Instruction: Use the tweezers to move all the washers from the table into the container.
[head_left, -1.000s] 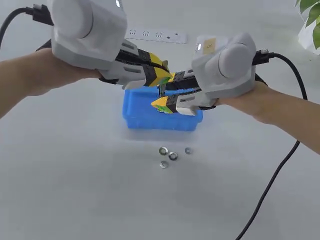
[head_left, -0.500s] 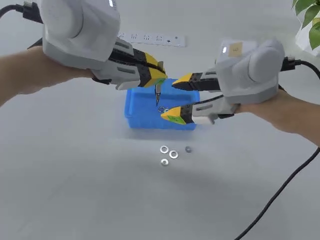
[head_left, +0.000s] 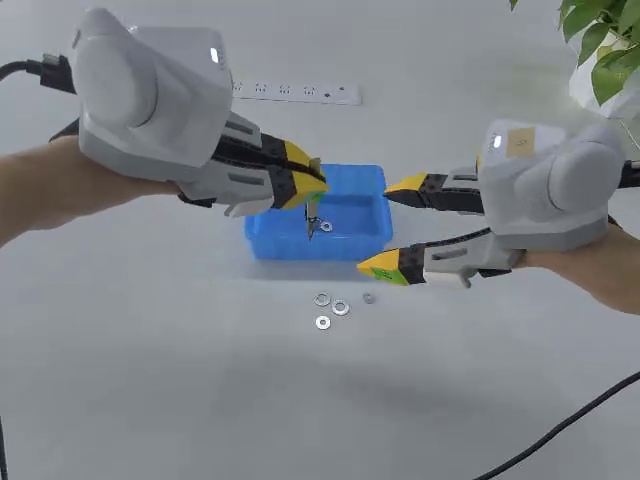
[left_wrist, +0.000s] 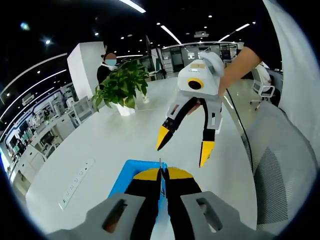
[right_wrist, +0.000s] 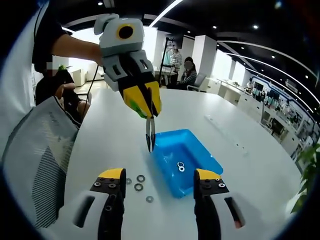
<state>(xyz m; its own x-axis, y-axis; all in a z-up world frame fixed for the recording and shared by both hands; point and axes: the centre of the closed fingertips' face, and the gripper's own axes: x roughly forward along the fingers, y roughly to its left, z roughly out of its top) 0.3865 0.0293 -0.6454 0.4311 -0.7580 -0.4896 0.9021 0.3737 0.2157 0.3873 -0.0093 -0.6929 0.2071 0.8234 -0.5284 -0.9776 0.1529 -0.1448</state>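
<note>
Blue container (head_left: 355, 215) under left tool (head_left: 310, 185), clamped tight on tweezers (head_left: 312, 222), right tool (head_left: 378, 227) wide open, empty, washers (head_left: 322, 322) on counter (head_left: 150, 380) near its tips

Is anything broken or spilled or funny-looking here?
Nothing looks broken or spilled. Four washers lie loose on the table just in front of the blue container, which sits flat. They are simply not picked up yet. The left gripper holds the tweezers with the tips pointing down.
</note>
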